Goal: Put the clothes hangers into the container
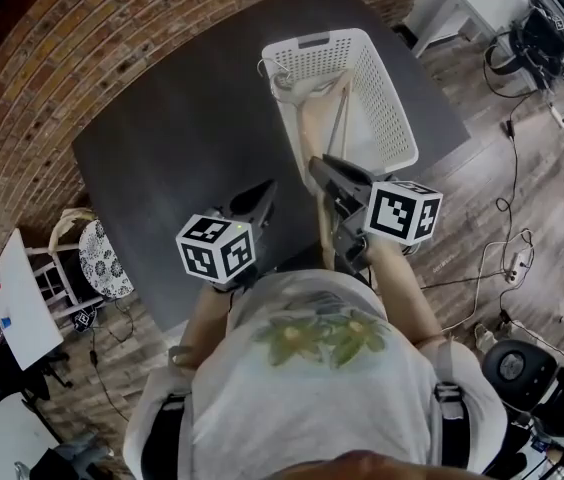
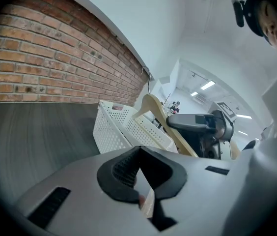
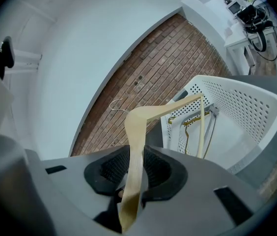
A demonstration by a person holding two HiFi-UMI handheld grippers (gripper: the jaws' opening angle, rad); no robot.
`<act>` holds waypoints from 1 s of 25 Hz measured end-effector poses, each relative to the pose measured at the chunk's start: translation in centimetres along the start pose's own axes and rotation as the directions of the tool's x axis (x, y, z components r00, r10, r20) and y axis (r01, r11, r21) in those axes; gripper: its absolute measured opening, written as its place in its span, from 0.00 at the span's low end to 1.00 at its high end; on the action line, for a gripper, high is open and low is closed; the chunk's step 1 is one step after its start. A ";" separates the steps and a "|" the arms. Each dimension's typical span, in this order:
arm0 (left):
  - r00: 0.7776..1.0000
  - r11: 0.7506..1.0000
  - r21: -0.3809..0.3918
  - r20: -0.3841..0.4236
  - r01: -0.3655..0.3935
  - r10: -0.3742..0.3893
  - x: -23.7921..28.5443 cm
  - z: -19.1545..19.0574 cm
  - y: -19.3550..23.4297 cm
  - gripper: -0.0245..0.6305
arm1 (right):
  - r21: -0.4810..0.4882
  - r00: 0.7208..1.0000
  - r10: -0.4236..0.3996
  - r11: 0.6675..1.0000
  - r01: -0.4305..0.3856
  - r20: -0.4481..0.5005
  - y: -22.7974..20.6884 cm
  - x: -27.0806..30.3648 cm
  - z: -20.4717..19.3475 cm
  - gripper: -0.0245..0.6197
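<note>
Lowering a wooden hanger (image 3: pixel 137 127) toward the white basket (image 1: pixel 392 118) looks like the step in hand. The right tongs (image 3: pixel 133 168) are clamped on one arm of the hanger near its end, jaws part-way apart with the wood pressed between the pads. The bend of the hanger and its metal hook rise above the jaws. Its other arm reaches out toward the basket, and in the head view that far end lies over the basket's near part, not yet resting inside as far as I can judge.

The left tongs (image 2: pixel 138 173) hang beside the basket's near end. Their jaws meet at the tips and have nothing between them. From the left gripper view the same hanger (image 2: pixel 153 104) shows beyond them, leaning against the basket's side.

The basket stands at the far edge of the dark table (image 1: pixel 182 128). Inside it a thin wire piece (image 3: pixel 185 127) is visible, probably another hanger already put away.

Next, the right tongs would need to carry the gripped end on past the basket's near rim, tip the whole frame below the rim, then let the jaws part. The hook could catch on the perforated wall.

No brand, label or readable writing shows. The cubes on the tongs bear only black-and-white square patterns.
</note>
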State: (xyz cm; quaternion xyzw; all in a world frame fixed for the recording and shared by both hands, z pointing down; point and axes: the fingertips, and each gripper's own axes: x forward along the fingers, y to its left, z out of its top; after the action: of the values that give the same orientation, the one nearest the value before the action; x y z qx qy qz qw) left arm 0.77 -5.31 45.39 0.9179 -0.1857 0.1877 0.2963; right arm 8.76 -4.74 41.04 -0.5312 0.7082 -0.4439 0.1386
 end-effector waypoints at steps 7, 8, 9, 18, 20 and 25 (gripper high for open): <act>1.000 1.000 -0.005 -0.002 -0.007 0.007 1.3 0.7 0.3 0.08 | 0.034 1.000 -0.011 0.999 0.011 -0.007 -1.9 0.8 0.9 0.20; 1.000 1.000 -0.004 -0.002 -0.008 0.008 1.4 0.7 0.3 0.08 | 0.038 1.000 -0.009 0.999 0.009 -0.007 -2.0 0.8 1.0 0.20; 1.000 1.000 -0.004 -0.002 -0.009 0.009 1.5 0.7 0.4 0.08 | 0.044 1.000 -0.007 0.999 0.007 -0.008 -2.2 1.0 1.0 0.20; 1.000 0.999 -0.014 0.001 -0.030 0.030 2.9 1.7 1.1 0.08 | 0.090 1.000 -0.015 0.996 0.017 -0.020 -4.1 2.1 2.5 0.20; 0.999 0.999 -0.017 0.002 -0.035 0.035 3.1 1.8 1.3 0.08 | 0.100 1.000 -0.016 0.995 0.018 -0.024 -4.5 2.3 2.8 0.20; 0.999 0.999 -0.027 -0.001 -0.040 0.040 3.5 1.8 1.6 0.08 | 0.117 0.999 -0.023 0.993 0.026 -0.030 -5.2 2.8 3.2 0.20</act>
State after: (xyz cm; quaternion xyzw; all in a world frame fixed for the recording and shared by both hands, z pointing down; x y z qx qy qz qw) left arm 3.48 -8.41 46.34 0.9098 -0.2064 0.1913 0.3051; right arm 13.04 -8.98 44.03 -0.5243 0.6762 -0.4942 0.1540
